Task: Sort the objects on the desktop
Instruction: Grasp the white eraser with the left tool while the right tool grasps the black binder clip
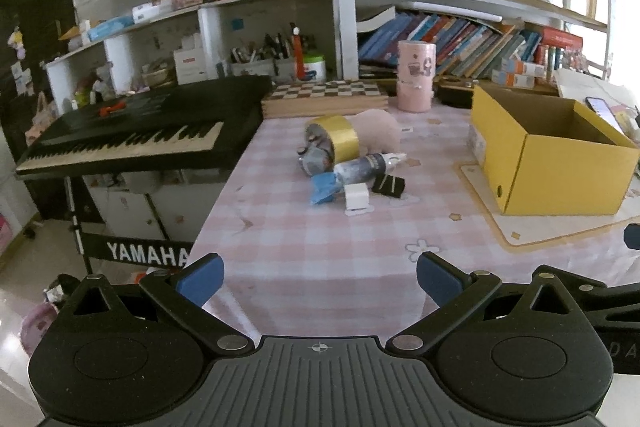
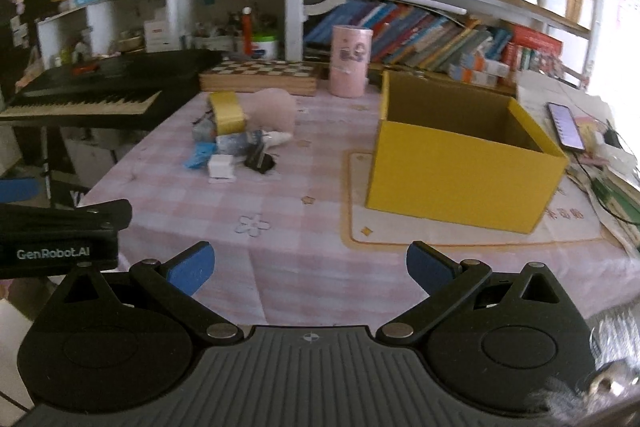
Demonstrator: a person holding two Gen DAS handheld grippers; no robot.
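Yellow box sat right of the clutter pile; your left claw and right claw hung open, empty, near the worktop edge.

Left claw gapes wide; right claw likewise.

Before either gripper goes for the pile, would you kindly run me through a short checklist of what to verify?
1. Left gripper open and holding nothing: ok.
2. Right gripper open and holding nothing: ok.
3. Yellow box open at the top, upright on its mat: ok.
4. Box holds nothing yet: cannot tell; its floor is hidden by the near wall.
5. White cube at the pile's near edge, free to grasp: ok.
6. Gold tape roll free of its neighbours: not ok; it rests against the pink plush and the bottle.
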